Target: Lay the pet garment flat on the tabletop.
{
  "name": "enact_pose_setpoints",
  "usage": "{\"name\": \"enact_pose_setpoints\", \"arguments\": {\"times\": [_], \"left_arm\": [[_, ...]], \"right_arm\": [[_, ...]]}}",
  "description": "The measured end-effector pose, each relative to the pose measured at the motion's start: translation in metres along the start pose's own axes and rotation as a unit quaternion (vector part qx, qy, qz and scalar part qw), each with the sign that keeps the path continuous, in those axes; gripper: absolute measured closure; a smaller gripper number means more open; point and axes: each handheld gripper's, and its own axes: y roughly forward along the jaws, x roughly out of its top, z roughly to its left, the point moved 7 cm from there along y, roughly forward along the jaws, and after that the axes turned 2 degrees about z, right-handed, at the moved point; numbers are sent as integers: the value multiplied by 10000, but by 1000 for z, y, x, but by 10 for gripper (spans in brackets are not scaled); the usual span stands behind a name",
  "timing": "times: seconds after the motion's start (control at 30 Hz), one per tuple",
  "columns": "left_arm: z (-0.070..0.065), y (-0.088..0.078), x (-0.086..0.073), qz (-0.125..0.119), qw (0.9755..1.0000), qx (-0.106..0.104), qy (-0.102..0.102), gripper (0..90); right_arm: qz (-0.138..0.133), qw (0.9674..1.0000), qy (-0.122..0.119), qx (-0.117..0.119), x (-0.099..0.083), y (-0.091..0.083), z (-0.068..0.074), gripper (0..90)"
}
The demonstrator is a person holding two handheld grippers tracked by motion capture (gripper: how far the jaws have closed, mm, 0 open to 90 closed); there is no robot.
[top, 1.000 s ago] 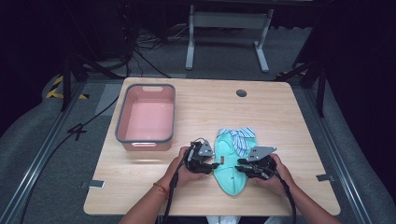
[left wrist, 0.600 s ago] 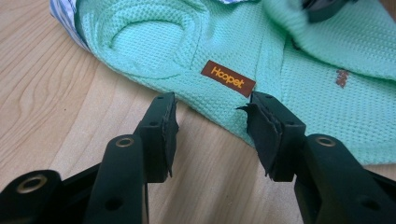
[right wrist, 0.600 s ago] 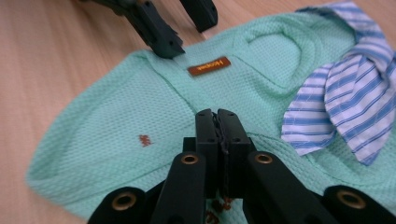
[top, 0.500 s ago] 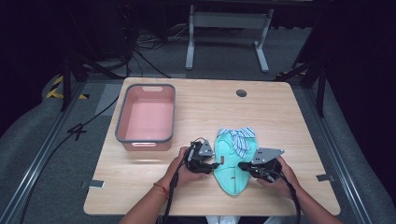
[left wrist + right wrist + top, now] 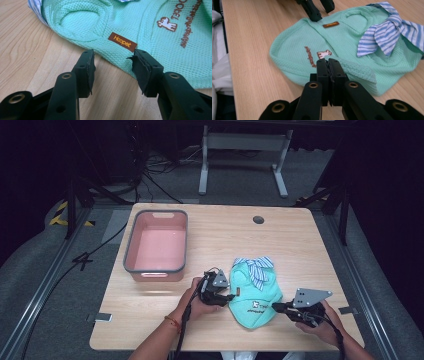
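Mint garment near table front edge

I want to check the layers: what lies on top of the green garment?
A blue-and-white striped bow lies on the green garment, near its far end. The fabric beneath the bow is covered.

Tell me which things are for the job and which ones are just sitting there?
For the job: green pet shirt, left gripper open at its edge, right gripper shut beside it.
Just there: pink bin, wooden table.
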Motion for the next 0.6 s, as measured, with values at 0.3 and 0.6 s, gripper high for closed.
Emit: {"name": "enact_pose_setpoints", "arguments": {"times": [0.3,0.6], "left_arm": [[0,0,0,-4,10000,3,-4,525],[0,0,0,3,10000,0,-5,524]], "right_arm": [[72,9999,104,0,-27,-14,7,869],[-101,9991,347,-221,-41,-37,4,777]]}}
